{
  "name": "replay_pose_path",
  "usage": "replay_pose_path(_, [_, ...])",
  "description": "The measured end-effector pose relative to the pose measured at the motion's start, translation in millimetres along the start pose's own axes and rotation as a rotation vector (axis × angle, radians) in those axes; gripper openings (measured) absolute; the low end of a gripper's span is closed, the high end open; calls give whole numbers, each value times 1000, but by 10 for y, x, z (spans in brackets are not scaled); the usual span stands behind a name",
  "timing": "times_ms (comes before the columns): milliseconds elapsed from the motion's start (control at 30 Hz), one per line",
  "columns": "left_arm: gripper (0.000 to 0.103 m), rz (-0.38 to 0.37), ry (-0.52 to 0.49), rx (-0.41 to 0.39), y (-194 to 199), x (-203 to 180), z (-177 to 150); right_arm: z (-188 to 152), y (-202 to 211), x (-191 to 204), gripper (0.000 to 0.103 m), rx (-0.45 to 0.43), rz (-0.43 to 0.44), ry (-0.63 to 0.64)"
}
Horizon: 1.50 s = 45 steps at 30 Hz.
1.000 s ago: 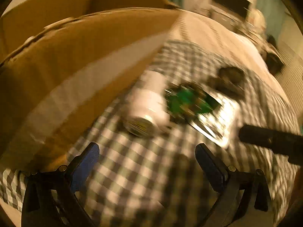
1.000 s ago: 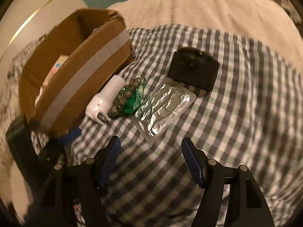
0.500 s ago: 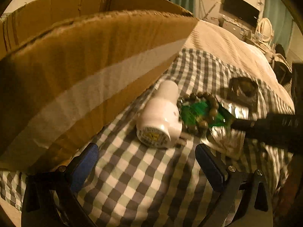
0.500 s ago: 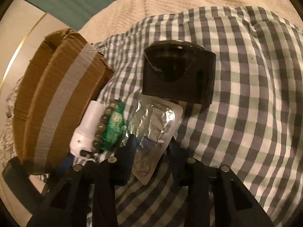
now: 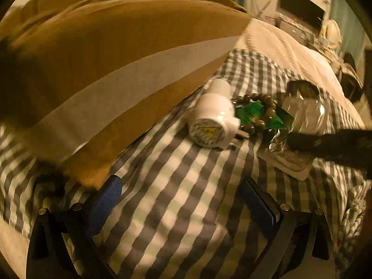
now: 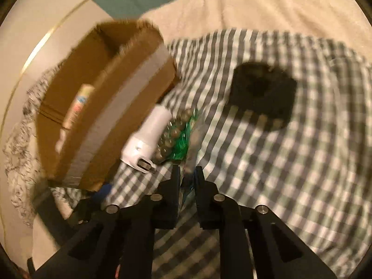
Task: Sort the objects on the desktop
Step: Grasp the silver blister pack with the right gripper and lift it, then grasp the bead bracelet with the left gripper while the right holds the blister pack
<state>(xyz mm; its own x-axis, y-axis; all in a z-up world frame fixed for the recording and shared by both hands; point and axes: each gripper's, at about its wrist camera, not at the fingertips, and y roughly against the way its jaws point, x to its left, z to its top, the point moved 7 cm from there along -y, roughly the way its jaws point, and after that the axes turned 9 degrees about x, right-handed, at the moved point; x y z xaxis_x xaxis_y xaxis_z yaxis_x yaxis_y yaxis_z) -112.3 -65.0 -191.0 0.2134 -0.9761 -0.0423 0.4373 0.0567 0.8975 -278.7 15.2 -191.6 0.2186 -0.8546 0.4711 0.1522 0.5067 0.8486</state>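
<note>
A checked cloth (image 6: 290, 162) spread over a cream blanket (image 6: 267, 7) carries all the objects. A cardboard box (image 5: 104, 65), open at the top and crossed by a pale tape band, stands along the cloth's left edge; in the right wrist view a small printed carton (image 6: 79, 105) lies inside it. Just beside the box wall lies a white plug-in device (image 5: 212, 116) on its side, long axis running roughly parallel to the wall: its round labelled base and metal prongs face the cameras, its narrower end points away toward the far edge of the cloth. Touching its right side is a string of brown beads (image 5: 260, 109) resting on a green packet (image 5: 255, 115). To the right of these sits a silver foil blister pack (image 5: 302, 121), its long axis running from the near side of the cloth toward the far side; its near end is raised off the cloth between the fingers of the right gripper (image 6: 187, 179), whose jaws stand narrow and pinch the foil edge. In the left wrist view this gripper appears as a dark bar (image 5: 330, 144) entering from the right. Beyond the pack, toward the far right part of the cloth, lies a black block (image 6: 262, 93) with a round hollow in its top. The left gripper (image 5: 183, 200) hovers low over the near part of the cloth, fingers spread wide with nothing between them, its left pad (image 5: 104, 200) close to the box corner.
</note>
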Motion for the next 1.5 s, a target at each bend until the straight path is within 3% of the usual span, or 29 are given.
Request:
replay_pose_path(100, [103, -53, 69, 3, 89, 140, -50, -34, 47, -22, 13, 4, -8, -10])
replay_pose_path(200, [103, -92, 73, -6, 196, 130, -14, -36, 437, -62, 9, -22, -100, 66])
replay_pose_path(333, [103, -44, -105, -67, 402, -237, 18, -67, 924, -333, 9, -28, -258, 128])
replay_pose_path(433, [103, 42, -310, -161, 540, -606, 40, -119, 955, -605, 9, 40, -304, 143])
replay_pose_path(500, [103, 79, -437, -203, 592, -842, 90, -133, 955, -781, 9, 38, -308, 126])
replay_pose_path(600, [99, 78, -508, -213, 504, -1039, 282, -194, 871, -985, 9, 85, -331, 107])
replay_pose_path(667, [76, 63, -495, -176, 367, -1097, 465, -231, 853, -978, 9, 100, -345, 145])
replay_pose_path(733, [74, 69, -474, -146, 223, -1080, 573, -209, 802, -949, 9, 105, -361, 166])
replay_pose_path(833, [60, 84, -450, -107, 51, -1054, 588, -148, 765, -959, 10, 93, -324, 148])
replay_pose_path(933, [56, 121, -441, -48, -197, -1040, 610, -114, 731, -1048, 10, 92, -275, 122])
replay_pose_path(1033, [56, 106, -458, -24, -248, -1078, 601, -136, 672, -1171, 10, 119, -231, 74])
replay_pose_path(1100, [37, 108, -485, -29, -224, -1111, 571, -148, 629, -1210, 10, 128, -208, 58])
replay_pose_path(1133, [10, 101, -491, -34, -213, -1152, 573, -147, 623, -1205, 10, 128, -210, 62])
replay_pose_path(1200, [10, 181, -465, -96, -129, -1112, 606, -150, 640, -1173, 10, 124, -227, 72])
replay_pose_path(1267, [10, 122, -427, -69, -64, -1097, 610, -151, 690, -1126, 8, 101, -232, 82])
replay_pose_path(1500, [10, -24, -391, -125, 592, -1060, 666, -293, 1165, -990, 8, 21, -228, 68])
